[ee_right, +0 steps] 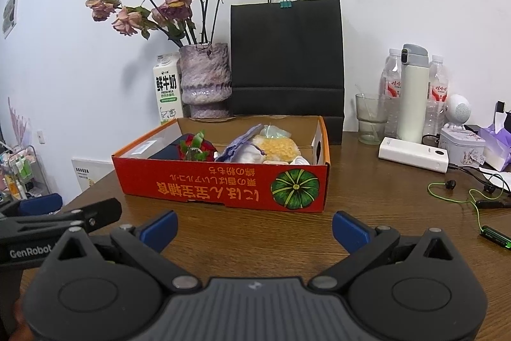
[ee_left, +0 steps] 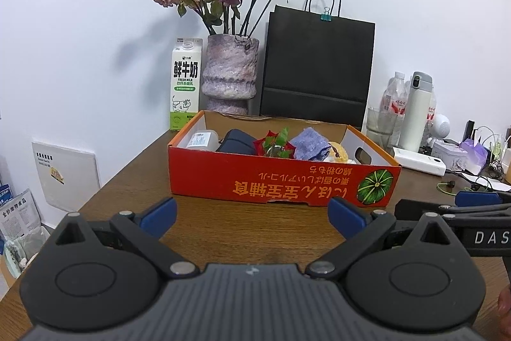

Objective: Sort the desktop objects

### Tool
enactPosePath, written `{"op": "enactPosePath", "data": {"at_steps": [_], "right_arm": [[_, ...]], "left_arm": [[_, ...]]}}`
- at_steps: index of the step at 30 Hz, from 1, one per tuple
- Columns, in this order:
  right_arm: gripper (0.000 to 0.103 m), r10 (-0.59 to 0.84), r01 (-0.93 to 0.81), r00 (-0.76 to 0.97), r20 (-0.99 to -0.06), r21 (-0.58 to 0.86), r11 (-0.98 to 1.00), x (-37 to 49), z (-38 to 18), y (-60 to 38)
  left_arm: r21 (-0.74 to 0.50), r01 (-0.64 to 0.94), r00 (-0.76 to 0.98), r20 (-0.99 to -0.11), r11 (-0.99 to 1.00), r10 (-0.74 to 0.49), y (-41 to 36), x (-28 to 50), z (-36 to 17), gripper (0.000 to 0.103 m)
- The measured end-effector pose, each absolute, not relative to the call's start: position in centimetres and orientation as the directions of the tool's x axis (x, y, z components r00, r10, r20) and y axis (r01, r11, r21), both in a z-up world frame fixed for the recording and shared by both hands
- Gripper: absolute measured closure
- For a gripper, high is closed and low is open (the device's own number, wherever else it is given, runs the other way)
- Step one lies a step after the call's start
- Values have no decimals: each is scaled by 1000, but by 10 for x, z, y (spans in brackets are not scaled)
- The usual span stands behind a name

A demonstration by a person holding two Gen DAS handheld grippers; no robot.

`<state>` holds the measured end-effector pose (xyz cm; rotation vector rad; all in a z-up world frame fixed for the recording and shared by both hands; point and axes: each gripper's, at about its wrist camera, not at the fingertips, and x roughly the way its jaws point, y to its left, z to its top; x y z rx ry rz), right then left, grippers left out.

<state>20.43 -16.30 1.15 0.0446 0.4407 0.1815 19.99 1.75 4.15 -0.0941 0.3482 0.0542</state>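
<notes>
Both the left gripper (ee_left: 252, 218) and right gripper (ee_right: 254, 227) are held with fingers spread, nothing gripped, low in frame before the red cardboard box (ee_left: 281, 181) on the brown wooden bench (ee_left: 249, 232).

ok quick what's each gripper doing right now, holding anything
left gripper: jaws open, holding nothing, in front of the red box.
right gripper: jaws open, holding nothing.

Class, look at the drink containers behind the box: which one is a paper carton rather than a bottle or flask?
The milk carton, left of the vase; the bottles and flask stand far right.
</notes>
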Motion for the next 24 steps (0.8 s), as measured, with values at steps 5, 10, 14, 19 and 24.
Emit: {"op": "enactPosePath", "data": {"at_steps": [5, 10, 14, 19, 24], "right_arm": [[0, 179, -161, 888, -425, 77, 984, 204, 11, -162], [0, 180, -162, 887, -426, 78, 984, 205, 10, -163], [0, 180, -162, 886, -427, 78, 984, 205, 10, -163], [0, 180, -162, 886, -427, 78, 984, 205, 10, -163], [0, 181, -163, 887, -426, 78, 984, 205, 10, -163]], "left_arm": [[-84, -72, 935, -353, 994, 38, 18, 201, 41, 0], [-82, -72, 935, -353, 994, 39, 18, 201, 41, 0], [-82, -73, 935, -352, 994, 39, 18, 201, 41, 0], [-82, -73, 935, -353, 994, 40, 17, 201, 41, 0], [-84, -72, 935, -353, 994, 38, 17, 201, 41, 0]]}}
